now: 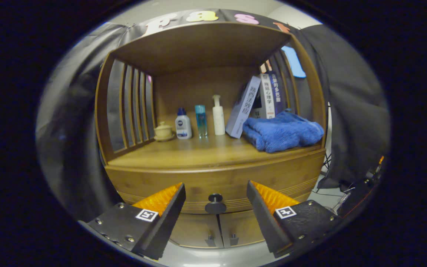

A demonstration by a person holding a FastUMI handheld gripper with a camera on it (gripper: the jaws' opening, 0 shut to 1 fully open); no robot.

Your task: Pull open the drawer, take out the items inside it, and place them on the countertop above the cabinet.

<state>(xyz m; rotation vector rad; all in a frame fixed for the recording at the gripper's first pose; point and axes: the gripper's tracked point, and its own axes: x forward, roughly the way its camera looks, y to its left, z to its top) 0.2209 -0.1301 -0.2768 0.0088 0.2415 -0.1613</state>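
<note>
A wooden cabinet stands ahead of me, with a shut drawer under its countertop. The drawer's dark round knob sits in the gap between my two fingers, a little beyond their tips and touching neither. My gripper is open, with nothing held. What is inside the drawer is hidden. Below the drawer are two small doors with little handles.
On the countertop stand a small lidded cup, three bottles, leaning books and a folded blue towel at the right. A bare stretch of wood lies at the countertop's front left. Slatted side walls and a top shelf enclose the space. Cables lie on the floor at the right.
</note>
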